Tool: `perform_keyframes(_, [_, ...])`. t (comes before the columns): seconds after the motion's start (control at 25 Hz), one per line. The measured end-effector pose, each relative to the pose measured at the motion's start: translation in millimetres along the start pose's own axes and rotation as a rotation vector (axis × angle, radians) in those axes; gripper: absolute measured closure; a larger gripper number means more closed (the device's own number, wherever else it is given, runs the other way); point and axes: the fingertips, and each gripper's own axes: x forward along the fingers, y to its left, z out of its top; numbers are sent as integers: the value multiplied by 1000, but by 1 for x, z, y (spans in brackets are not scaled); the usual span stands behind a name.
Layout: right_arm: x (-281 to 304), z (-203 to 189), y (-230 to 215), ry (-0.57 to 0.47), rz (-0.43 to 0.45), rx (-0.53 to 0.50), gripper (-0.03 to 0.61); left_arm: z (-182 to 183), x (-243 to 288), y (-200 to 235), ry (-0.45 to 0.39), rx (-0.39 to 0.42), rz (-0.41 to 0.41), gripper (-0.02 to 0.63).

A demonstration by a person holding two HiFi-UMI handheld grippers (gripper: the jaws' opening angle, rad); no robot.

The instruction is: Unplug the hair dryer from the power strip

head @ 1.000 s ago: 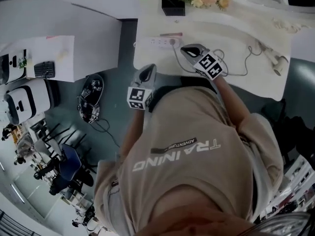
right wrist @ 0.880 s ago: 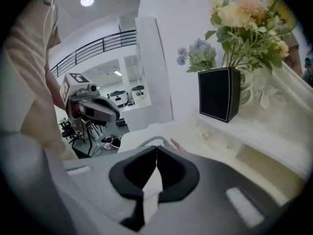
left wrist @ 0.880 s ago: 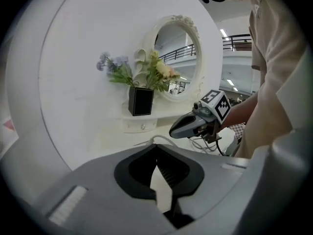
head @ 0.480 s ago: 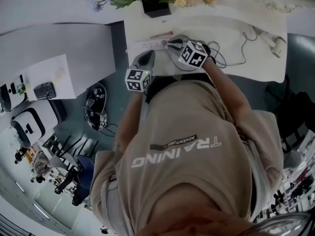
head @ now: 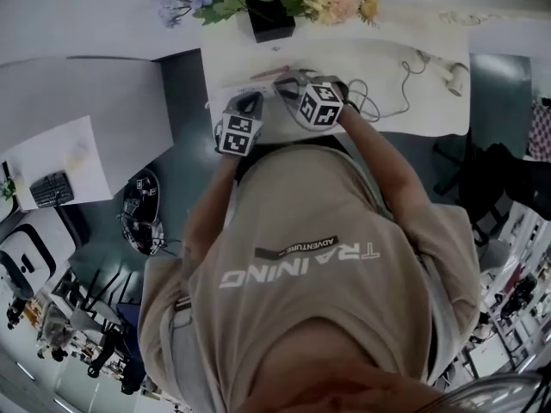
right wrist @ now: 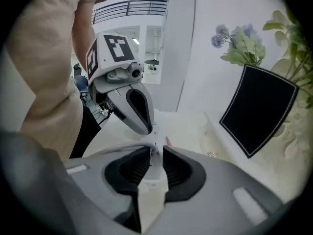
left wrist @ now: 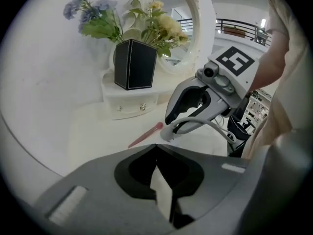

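Observation:
The white power strip (head: 231, 90) lies near the front left of the white table (head: 413, 110). My right gripper (head: 293, 81) is shut on the hair dryer's white plug (right wrist: 153, 166) at the strip. The grey cord (head: 392, 110) runs right from there to the white hair dryer (head: 449, 74) at the table's right end. My left gripper (head: 251, 101) is shut with nothing in it, and its tips (right wrist: 148, 127) come down at the strip just left of the plug. The left gripper view shows the right gripper (left wrist: 172, 131) over the plug.
A black vase of flowers (head: 269, 17) stands behind the strip, beside a white oval mirror (left wrist: 173, 23). A pink stick-like thing (left wrist: 145, 134) lies by the strip. The person's body fills the near side. A grey desk (head: 77, 101) stands to the left, with the floor below it.
Both grippers have moved forward to the power strip. The right gripper, which was short of the plug a second ago, now has its jaws on it.

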Motion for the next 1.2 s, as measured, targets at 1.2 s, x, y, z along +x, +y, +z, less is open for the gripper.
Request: perform_keyframes(1.2, [-48,40,-25,-204,-61,269,508,-7,5,9,85,36,-88,607])
